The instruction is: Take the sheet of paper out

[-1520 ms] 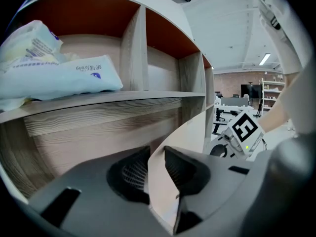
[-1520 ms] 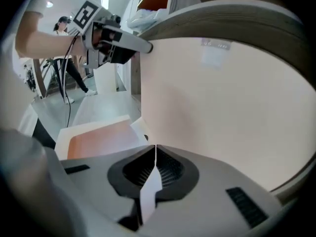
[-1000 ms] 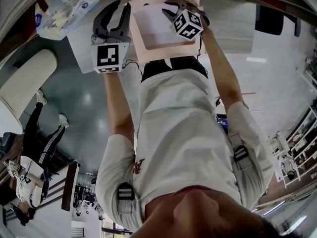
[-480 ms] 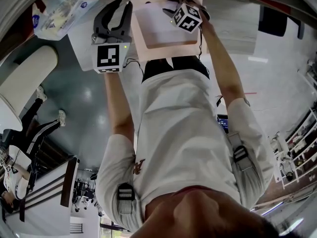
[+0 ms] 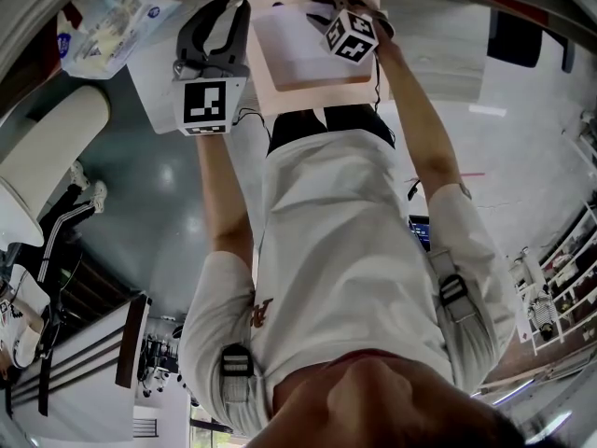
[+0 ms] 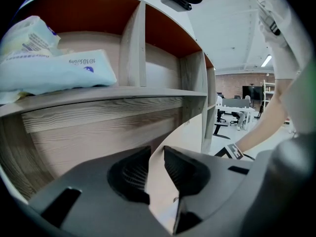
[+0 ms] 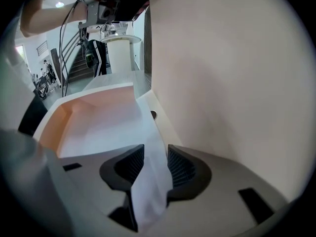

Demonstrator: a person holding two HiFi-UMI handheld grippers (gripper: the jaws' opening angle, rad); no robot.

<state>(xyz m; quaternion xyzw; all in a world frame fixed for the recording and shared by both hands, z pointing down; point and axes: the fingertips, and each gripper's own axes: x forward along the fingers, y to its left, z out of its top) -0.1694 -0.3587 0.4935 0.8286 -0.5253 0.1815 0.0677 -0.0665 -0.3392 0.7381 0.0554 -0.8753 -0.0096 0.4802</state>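
Tray (image 5: 308, 86): open above, sheet of paper (image 5: 291, 49) inside reachable from overhead.
Left of tray: left gripper (image 6: 155, 154) clamped on tray wall, blocks that side. Shelf unit (image 6: 98, 117) close beyond; wipes pack (image 6: 59, 70) fills its left compartment.
Right of tray: cream panel (image 7: 232, 73) upright, just beside. Right gripper (image 7: 155, 149), jaws closing with sheet between, occupies far right corner.
Near side of tray: person's torso (image 5: 345, 250) close.

Blue print on the tissue pack (image 6: 59, 70) cannot be read.
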